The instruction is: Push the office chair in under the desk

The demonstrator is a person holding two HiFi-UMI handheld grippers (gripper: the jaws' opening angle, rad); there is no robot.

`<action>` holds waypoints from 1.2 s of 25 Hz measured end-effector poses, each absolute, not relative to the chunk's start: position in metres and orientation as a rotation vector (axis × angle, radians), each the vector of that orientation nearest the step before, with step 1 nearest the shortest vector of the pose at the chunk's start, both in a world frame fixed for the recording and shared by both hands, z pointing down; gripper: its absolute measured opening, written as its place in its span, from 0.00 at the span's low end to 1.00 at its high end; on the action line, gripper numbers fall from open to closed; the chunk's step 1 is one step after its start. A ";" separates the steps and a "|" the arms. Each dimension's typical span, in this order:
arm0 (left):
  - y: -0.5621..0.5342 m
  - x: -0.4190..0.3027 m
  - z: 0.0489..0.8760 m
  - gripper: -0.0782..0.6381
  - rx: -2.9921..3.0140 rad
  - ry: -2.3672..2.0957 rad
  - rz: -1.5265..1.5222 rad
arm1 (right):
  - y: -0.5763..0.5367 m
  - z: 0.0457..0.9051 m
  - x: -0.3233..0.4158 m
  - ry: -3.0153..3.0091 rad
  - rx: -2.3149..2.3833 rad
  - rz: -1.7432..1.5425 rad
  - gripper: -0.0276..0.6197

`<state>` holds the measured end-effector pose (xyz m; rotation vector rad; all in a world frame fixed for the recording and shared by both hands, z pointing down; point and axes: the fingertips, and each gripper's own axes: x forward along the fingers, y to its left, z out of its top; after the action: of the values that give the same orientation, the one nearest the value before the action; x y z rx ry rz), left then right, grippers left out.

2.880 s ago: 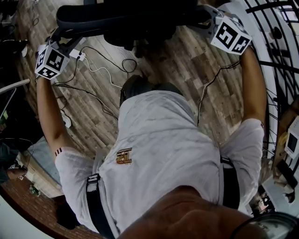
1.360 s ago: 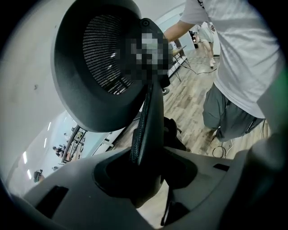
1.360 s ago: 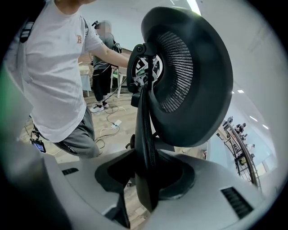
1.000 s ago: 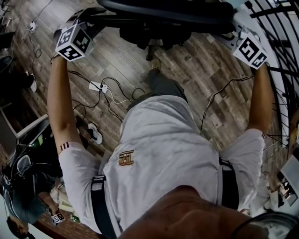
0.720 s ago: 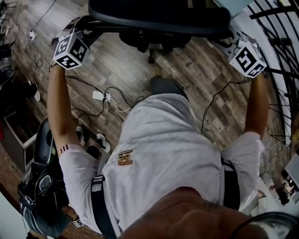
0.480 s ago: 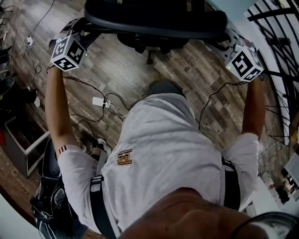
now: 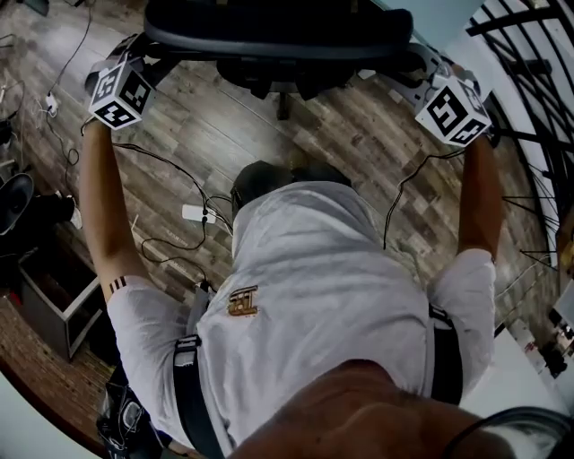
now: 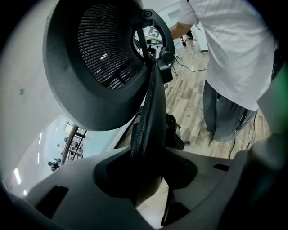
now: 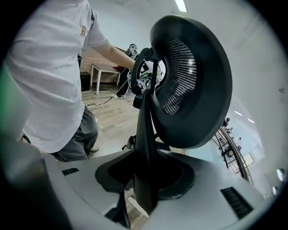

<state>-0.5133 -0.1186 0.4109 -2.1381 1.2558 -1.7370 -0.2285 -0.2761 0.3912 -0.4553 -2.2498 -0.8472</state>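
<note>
Head view: dim, low in contrast, colours muted; the wooden floor reads grey-brown. Strong fisheye bending at the edges. The skin at the bottom edge is out of focus.

Both gripper views: brighter, lit from overhead; one ceiling strip light is blown out. Small highlights sit on the mesh of the office chair. Corners are black and rounded, the nearest foreground parts are soft, and the white shirt is close to overexposed.

The left gripper has the dark side edge of the office chair between its jaws, apparently clamped, though shadow hides the pads. The mesh headrest looms above. At right a person in a white shirt stands on the wooden floor.
</note>
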 end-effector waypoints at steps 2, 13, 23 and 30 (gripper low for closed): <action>-0.132 -0.526 0.411 0.36 -2.140 1.240 -1.740 | -0.286 0.392 -0.238 -2.249 -0.436 -0.836 0.27; -0.191 -0.606 0.409 0.36 -2.157 1.097 -1.698 | -0.313 0.393 -0.302 -2.251 -0.316 -0.769 0.27; -0.242 -0.690 0.408 0.35 -2.164 0.932 -1.642 | -0.328 0.392 -0.373 -2.243 -0.173 -0.703 0.27; -0.274 -0.732 0.408 0.35 -2.171 0.841 -1.602 | -0.336 0.393 -0.410 -2.244 -0.079 -0.659 0.27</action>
<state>-0.7318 -0.2743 0.4077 -2.1711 0.8411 -1.6018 -0.4096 -0.3360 0.3927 -0.0794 -2.2436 -0.6586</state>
